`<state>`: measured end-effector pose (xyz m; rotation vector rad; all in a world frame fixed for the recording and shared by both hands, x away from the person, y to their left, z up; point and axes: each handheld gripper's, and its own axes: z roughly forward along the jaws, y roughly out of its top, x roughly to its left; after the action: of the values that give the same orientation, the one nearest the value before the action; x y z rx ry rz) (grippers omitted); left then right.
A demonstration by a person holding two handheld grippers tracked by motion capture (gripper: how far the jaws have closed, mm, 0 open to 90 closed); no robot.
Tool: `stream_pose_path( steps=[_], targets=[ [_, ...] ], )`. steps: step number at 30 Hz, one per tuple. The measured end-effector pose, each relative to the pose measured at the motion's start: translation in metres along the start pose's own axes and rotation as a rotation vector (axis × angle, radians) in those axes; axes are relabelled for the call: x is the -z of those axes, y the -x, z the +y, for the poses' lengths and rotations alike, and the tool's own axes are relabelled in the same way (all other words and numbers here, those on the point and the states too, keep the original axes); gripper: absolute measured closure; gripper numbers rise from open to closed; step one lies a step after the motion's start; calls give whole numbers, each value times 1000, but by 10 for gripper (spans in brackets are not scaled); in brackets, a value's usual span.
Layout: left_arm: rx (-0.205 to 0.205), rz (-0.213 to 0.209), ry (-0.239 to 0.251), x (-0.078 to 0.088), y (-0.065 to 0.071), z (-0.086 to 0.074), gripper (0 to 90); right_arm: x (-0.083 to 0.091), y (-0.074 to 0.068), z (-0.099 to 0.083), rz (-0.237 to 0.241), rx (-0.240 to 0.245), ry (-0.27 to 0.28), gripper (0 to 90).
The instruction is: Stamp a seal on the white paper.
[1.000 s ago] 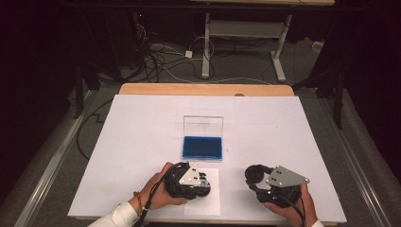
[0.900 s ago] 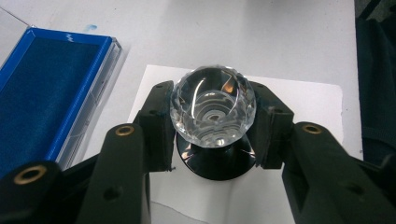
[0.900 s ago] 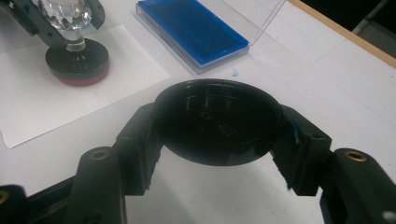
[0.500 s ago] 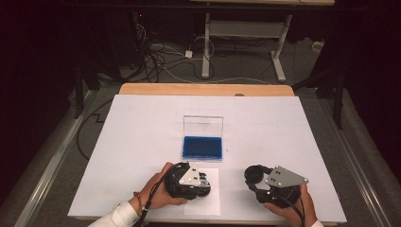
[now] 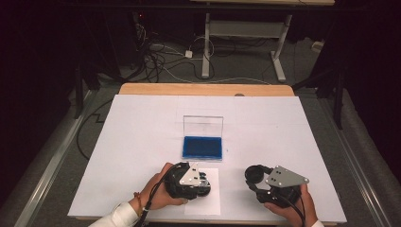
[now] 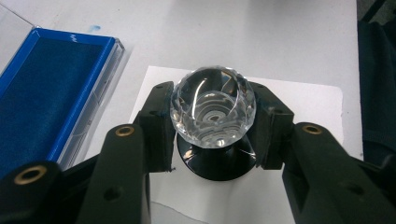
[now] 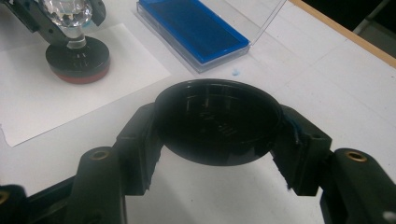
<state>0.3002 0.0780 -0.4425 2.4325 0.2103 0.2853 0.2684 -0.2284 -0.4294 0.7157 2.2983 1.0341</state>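
Left gripper (image 6: pixel 212 123) clamped on faceted clear crystal knob (image 6: pixel 213 108) of a stamp, round black base (image 6: pixel 215 164) resting on white paper sheet (image 6: pixel 308 100). Right gripper (image 7: pixel 217 140) shut around glossy round black cap (image 7: pixel 218 122), held just above the table, seemingly. Open blue ink pad (image 5: pixel 203 147) beyond. No legible writing.

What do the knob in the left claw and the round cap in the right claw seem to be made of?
Knob: clear faceted glass or acrylic; it refracts rings and glints. Round cap: probably glossy black plastic; smooth, with soft reflections.
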Motion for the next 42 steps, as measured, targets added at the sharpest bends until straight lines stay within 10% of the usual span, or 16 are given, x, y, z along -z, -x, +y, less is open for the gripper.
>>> stream_pose_path(
  steps=[42],
  targets=[
    [99, 79, 143, 60, -26, -7, 545, 0, 2, 0, 1, -3, 2, 388]
  ],
)
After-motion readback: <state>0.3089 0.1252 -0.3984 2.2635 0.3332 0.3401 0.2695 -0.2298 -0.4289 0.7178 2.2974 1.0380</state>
